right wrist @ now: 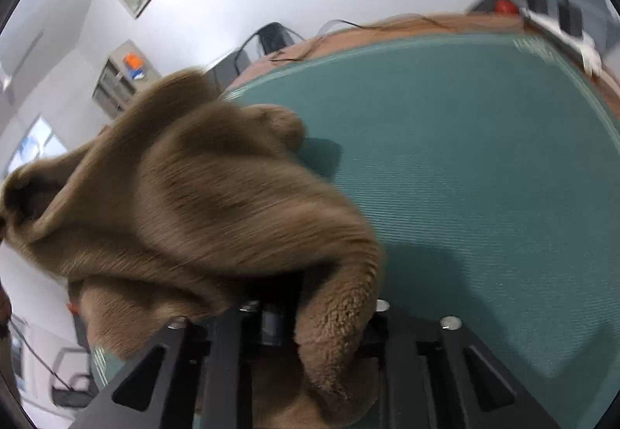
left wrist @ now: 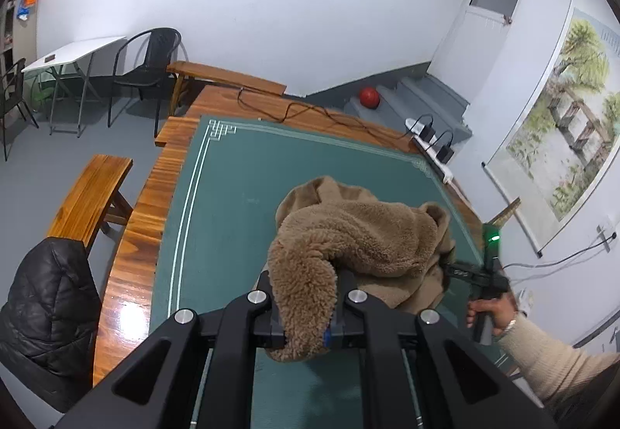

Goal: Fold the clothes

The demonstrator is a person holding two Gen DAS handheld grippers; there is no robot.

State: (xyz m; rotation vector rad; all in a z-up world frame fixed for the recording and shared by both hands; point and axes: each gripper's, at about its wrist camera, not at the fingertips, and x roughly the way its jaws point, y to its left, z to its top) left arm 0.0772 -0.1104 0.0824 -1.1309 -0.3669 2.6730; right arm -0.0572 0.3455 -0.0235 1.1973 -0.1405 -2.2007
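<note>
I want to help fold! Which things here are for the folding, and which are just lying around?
For the folding:
- fuzzy brown garment
- left gripper, jaws shut on it
- right gripper, jaws shut on it
- green mat

Just lying around:
- red ball
- black jacket
- power strip
- black chair

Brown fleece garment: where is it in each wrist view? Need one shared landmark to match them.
Left wrist: brown fleece garment sits lower centre on the green mat, a fold running down into the left gripper.
Right wrist: it fills the left and centre, motion-blurred, a fold clamped in the right gripper.
Shared landmark: white power strip with black adapters at the mat's far right corner, top right in the right wrist view.
</note>
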